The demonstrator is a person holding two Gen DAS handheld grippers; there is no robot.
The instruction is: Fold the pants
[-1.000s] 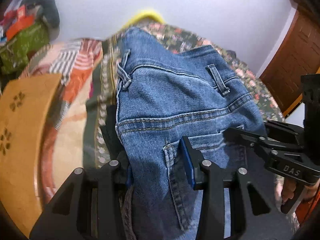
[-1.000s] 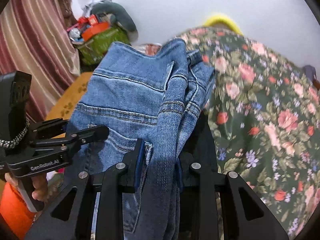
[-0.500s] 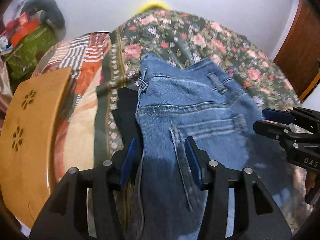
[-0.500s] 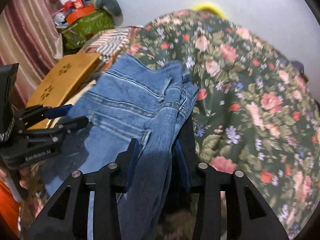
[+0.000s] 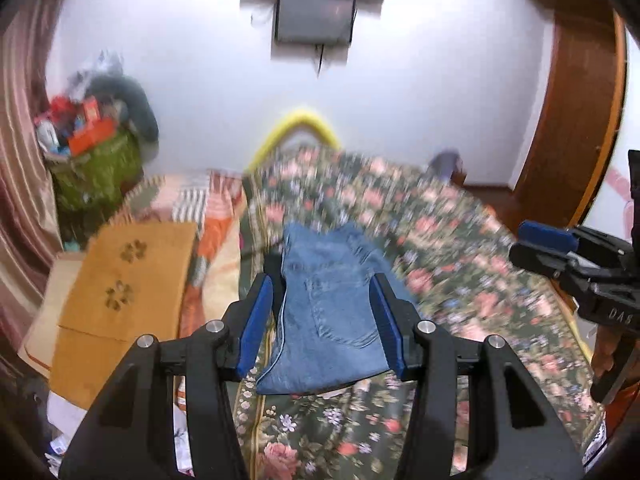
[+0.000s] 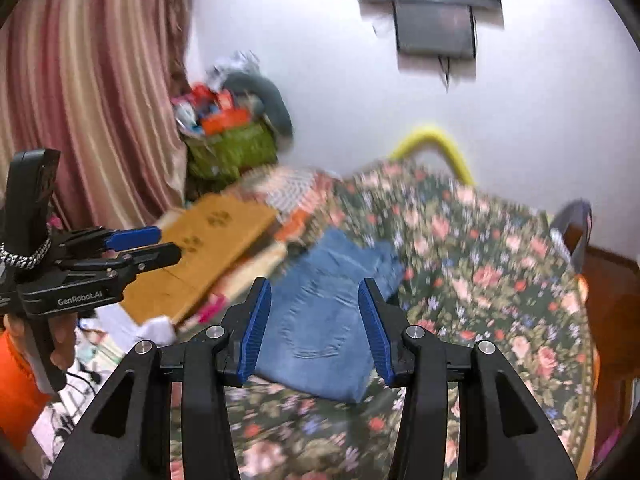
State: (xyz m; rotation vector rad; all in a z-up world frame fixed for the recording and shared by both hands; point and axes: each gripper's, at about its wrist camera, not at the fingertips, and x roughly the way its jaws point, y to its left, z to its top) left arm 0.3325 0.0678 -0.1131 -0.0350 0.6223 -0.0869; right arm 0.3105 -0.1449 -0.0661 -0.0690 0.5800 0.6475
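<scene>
White wall (image 5: 200, 80), striped curtain (image 6: 100, 100)

Only two markings can be read. In the right wrist view, white lettering on the black body of the left gripper (image 6: 158, 246) reads "GenRobot.AI". In the left wrist view, the side of the right gripper (image 5: 536, 246) carries pale letters "DAS" near the picture's edge; these may be part of a longer word cut off there. Nothing else bears legible print.

left gripper (image 5: 326, 322) agape, right gripper (image 6: 316, 326) opening, empty
</scene>
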